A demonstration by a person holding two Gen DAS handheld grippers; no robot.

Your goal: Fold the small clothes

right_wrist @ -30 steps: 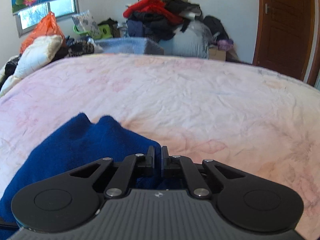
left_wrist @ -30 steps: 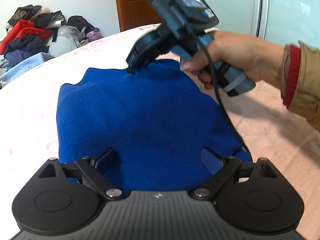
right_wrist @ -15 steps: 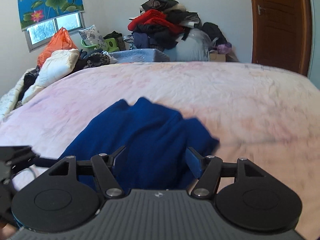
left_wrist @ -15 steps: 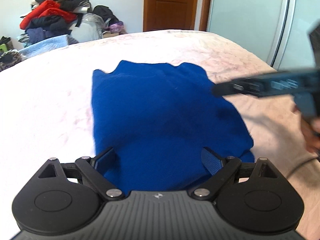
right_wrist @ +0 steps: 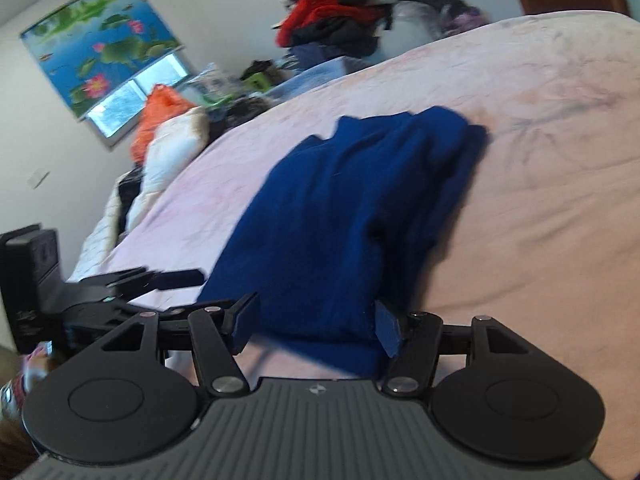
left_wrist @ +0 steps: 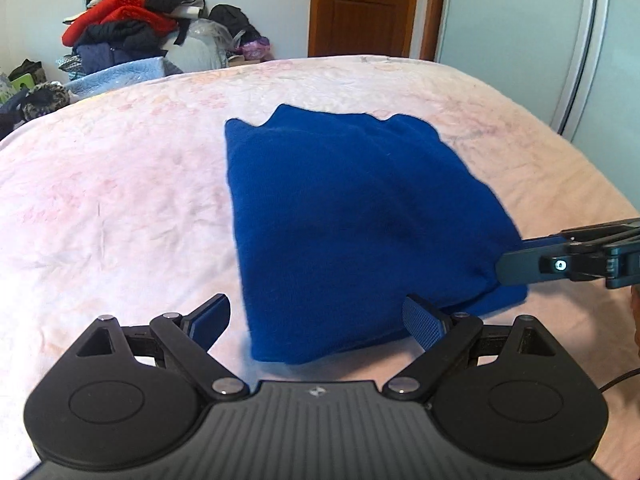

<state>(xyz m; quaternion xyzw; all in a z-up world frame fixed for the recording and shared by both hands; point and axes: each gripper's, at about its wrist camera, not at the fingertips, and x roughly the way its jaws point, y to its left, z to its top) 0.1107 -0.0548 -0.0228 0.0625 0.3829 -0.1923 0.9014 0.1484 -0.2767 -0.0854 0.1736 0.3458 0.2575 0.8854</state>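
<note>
A blue knitted garment [left_wrist: 360, 216] lies folded on the pink bed sheet [left_wrist: 120, 208]. My left gripper [left_wrist: 316, 314] is open at its near edge; the right finger [left_wrist: 424, 320] touches the cloth and the left finger hangs over bare sheet. My right gripper [right_wrist: 316, 316] is rolled to one side and straddles the garment's [right_wrist: 344, 216] near right corner. Its jaws are closing with the cloth between them, and the pads do not press on it. In the left wrist view the right gripper [left_wrist: 510, 266] comes in from the right edge. The left gripper [right_wrist: 180, 284] shows at the left of the right wrist view.
A heap of red and dark clothes [left_wrist: 120, 28] is piled beyond the bed's far side, beside a brown door [left_wrist: 364, 4]. An orange bag [right_wrist: 156, 116] and white bedding [right_wrist: 176, 152] lie by the window. Bare sheet lies to the left of the garment.
The right gripper opened, let go of the garment's far edge, and swung back to its near right corner while rolling. The left gripper slid left along the near edge.
</note>
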